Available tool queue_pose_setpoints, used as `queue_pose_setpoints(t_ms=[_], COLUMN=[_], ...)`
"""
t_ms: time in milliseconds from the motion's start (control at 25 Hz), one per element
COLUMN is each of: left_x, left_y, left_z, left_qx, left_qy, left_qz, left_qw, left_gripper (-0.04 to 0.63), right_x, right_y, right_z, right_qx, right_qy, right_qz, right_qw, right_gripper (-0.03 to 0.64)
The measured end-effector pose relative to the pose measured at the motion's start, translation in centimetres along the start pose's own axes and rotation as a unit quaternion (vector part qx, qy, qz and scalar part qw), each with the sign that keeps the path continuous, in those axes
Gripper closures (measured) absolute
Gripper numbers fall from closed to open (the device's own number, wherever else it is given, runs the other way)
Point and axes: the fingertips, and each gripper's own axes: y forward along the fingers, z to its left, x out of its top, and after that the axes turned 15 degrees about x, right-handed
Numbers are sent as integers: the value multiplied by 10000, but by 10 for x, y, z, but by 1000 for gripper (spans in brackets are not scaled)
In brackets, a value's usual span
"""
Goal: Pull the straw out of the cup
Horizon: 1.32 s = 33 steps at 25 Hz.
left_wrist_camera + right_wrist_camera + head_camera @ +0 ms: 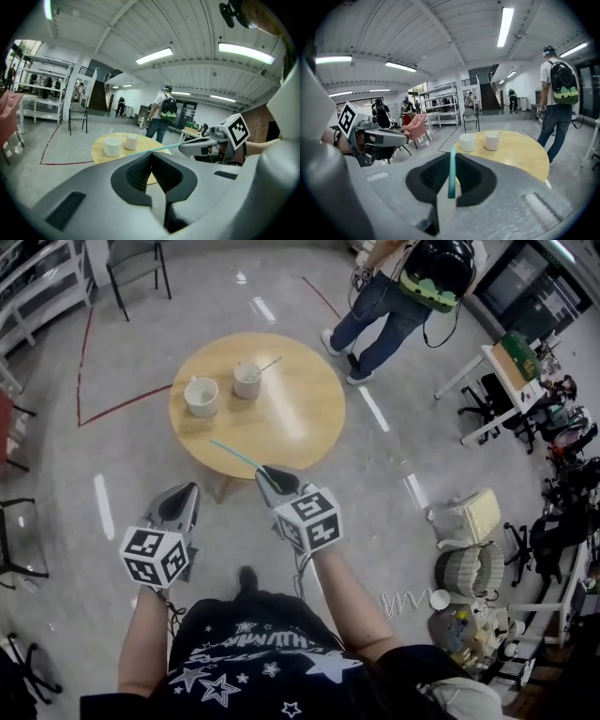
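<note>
A round wooden table [281, 427] holds two white cups: a wide one [202, 397] and a smaller one [247, 381] with a thin stick leaning out of it. My right gripper [267, 472] hovers off the table's near edge, shut on a teal straw [234, 454] that points up and left over the tabletop. In the right gripper view the straw [452, 171] stands between the pads. My left gripper [190, 488] is lower left, off the table, its jaws closed together with nothing in them. The left gripper view shows the straw [154, 149] and the right gripper [201, 146].
A person with a green-and-black backpack [403, 287] stands just past the table's far right side. A chair [136, 263] is at the back left. Desks, office chairs and baskets [469, 568] crowd the right side. Red tape lines mark the floor at left.
</note>
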Motion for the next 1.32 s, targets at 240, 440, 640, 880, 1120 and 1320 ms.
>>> queue_pose_setpoints(t_ms=[240, 440, 640, 880, 1120, 1320], left_x=[-11, -11, -11, -11, -10, -9], left_y=[-25, -41, -53, -69, -84, -95], left_z=[20, 26, 32, 31, 36, 45], left_qx=[-77, -173, -272, -376, -446, -404], left_qy=[-55, -9, -120, 75, -5, -60], left_qz=[17, -63, -112, -190, -223, -238], left_qw=[10000, 9998, 9995, 9991, 9988, 9989], left_gripper=[589, 589, 589, 589, 589, 589], right_x=[-6, -9, -13, -11, -10, -13], right_y=[5, 1, -4, -12, -20, -22], right_z=[26, 47, 63, 80, 98, 111], right_qx=[-151, -276, -405, -570, -716, -739], right_qy=[99, 59, 32, -16, -70, -38], right_qz=[90, 137, 179, 71, 44, 28], right_qw=[9998, 9995, 9990, 9983, 9974, 9973], right_gripper=[586, 588, 588, 588, 588, 588])
